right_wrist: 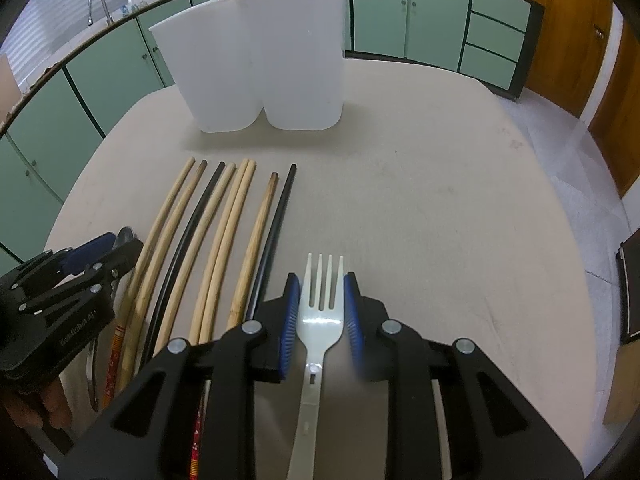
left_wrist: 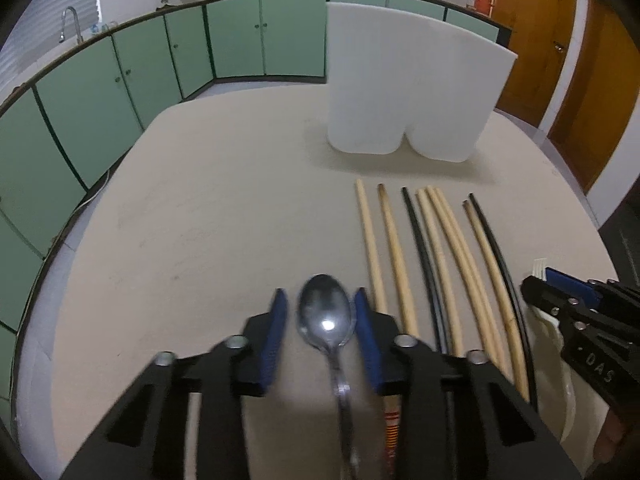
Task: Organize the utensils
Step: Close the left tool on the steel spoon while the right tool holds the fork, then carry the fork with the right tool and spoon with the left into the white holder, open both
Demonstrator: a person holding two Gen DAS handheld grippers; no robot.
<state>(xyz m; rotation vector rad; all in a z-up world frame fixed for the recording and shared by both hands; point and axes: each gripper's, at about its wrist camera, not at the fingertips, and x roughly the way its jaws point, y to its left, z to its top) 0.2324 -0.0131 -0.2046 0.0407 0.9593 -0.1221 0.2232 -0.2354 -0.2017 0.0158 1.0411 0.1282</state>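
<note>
- The left gripper [left_wrist: 320, 320] is sitting low over the counter [left_wrist: 200, 220] with the metal spoon [left_wrist: 326, 316] between its blue pads; the right pad is touching the bowl's edge, a gap is showing on the left, so it is not yet clamping.
- That spoon is looking stiff, smooth and shiny, so likely slippery; taking it at the neck just behind the bowl, or on the flat handle running back under the gripper, seems the safer hold.
- The right gripper [right_wrist: 322, 312] is framing the white plastic fork [right_wrist: 322, 320], pads hugging the shoulders just behind the tines, apparently clenching it.
- The fork is probably light and a bit bendy, so a gentle squeeze should be enough.
- The chopsticks [right_wrist: 216, 240], pale wooden ones and two black ones, are lying side by side between the two grippers, tips pointing ahead.
- The white holder [right_wrist: 260, 60], with two compartments, is standing upright well ahead of both grippers, beyond the chopstick tips.
- Nothing is visibly inside it, so the sorting looks to be just starting.
</note>
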